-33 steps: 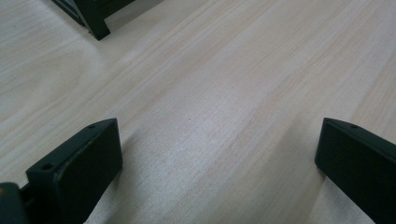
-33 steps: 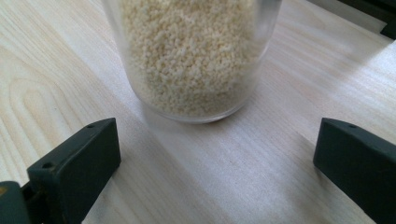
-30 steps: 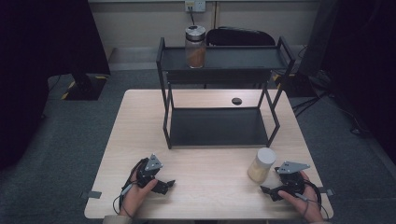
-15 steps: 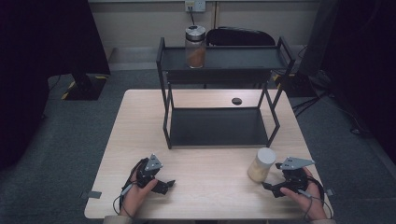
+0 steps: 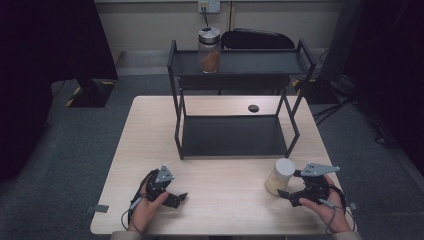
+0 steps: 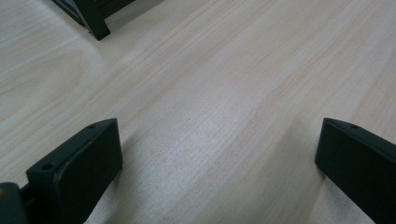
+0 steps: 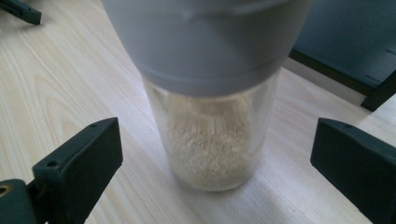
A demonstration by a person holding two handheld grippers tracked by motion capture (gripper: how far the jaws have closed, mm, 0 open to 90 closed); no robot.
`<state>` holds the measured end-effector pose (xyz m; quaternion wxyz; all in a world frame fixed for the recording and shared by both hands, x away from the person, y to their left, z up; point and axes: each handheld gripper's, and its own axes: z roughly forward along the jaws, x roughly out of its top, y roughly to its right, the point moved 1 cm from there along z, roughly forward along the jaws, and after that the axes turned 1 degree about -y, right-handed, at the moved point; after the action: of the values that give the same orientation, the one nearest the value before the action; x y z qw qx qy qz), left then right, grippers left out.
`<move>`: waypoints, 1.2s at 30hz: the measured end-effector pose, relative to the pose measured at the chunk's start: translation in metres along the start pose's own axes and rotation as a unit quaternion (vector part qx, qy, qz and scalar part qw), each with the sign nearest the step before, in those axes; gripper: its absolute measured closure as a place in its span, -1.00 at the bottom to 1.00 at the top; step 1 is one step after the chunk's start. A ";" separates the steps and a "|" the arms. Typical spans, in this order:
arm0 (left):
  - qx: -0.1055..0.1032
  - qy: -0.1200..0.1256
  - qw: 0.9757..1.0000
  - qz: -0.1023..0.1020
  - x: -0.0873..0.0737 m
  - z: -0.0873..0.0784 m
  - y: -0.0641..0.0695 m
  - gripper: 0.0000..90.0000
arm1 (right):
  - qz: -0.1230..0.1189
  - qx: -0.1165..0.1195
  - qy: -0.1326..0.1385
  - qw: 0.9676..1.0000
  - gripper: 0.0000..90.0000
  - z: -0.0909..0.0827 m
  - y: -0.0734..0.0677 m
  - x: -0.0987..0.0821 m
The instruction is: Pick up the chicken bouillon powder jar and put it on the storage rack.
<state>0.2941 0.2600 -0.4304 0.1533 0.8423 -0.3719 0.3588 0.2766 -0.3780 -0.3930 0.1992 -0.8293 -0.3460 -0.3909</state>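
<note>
A clear jar point(image 5: 280, 176) with a pale lid and light grains inside stands near the table's front right. My right gripper point(image 5: 286, 194) is open just beside it, jaws spread wide. In the right gripper view the jar point(image 7: 212, 112) stands upright between and a little beyond the two jaws, untouched. My left gripper point(image 5: 179, 198) rests open at the front left of the wooden table point(image 5: 150, 130), with bare wood point(image 6: 219, 121) between its jaws. A second jar point(image 5: 209, 50) with brown contents stands on the top shelf of the black rack point(image 5: 235, 62).
The black two-tier rack takes up the middle and back of the table; its lower shelf point(image 5: 232, 136) is bare. One rack foot point(image 6: 95, 28) shows in the left gripper view. A small dark round hole point(image 5: 253, 108) lies behind the rack. A chair point(image 5: 257, 39) stands beyond the table.
My right gripper has shifted slightly right and nearer to the table's front edge, beside the jar. The left gripper has stayed put.
</note>
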 end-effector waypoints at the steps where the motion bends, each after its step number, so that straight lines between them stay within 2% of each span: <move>1: 0.000 0.000 1.000 0.000 0.000 0.000 0.000 -1.00 | 0.000 0.001 0.003 1.000 -0.97 0.000 0.000 0.000; 11: 0.000 0.000 1.000 -0.001 0.000 0.000 0.000 -1.00 | 0.002 0.010 0.037 0.999 -0.79 0.000 0.000 0.006; 16: 0.000 0.000 1.000 -0.001 0.000 0.000 0.000 -1.00 | -0.008 0.008 0.038 0.999 -0.66 0.004 -0.002 0.011; 19: 0.000 0.000 1.000 0.000 0.000 0.000 0.000 -1.00 | -0.008 0.007 0.045 0.999 -0.55 0.007 -0.003 0.011; 21: 0.000 0.000 1.000 -0.001 0.000 0.000 0.000 -1.00 | -0.014 0.006 0.047 0.999 -0.39 0.009 -0.003 0.011; 24: 0.000 0.000 1.000 0.000 0.000 0.000 0.000 -1.00 | -0.017 -0.005 0.056 0.998 -0.25 0.011 -0.006 0.008; 27: 0.000 0.000 1.000 0.000 0.000 0.000 0.000 -1.00 | -0.027 -0.011 0.056 0.998 -0.23 0.010 -0.009 0.009; 32: 0.000 0.000 1.000 0.000 0.000 0.000 0.000 -1.00 | -0.024 -0.016 0.045 0.999 -0.23 0.010 -0.009 0.016; 36: 0.000 0.000 1.000 0.000 0.000 0.000 0.000 -1.00 | -0.017 -0.017 0.047 0.999 -0.23 0.009 -0.007 0.021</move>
<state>0.2941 0.2600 -0.4305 0.1536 0.8423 -0.3717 0.3588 0.2860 -0.3591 -0.3816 0.1948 -0.8069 -0.3439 -0.4389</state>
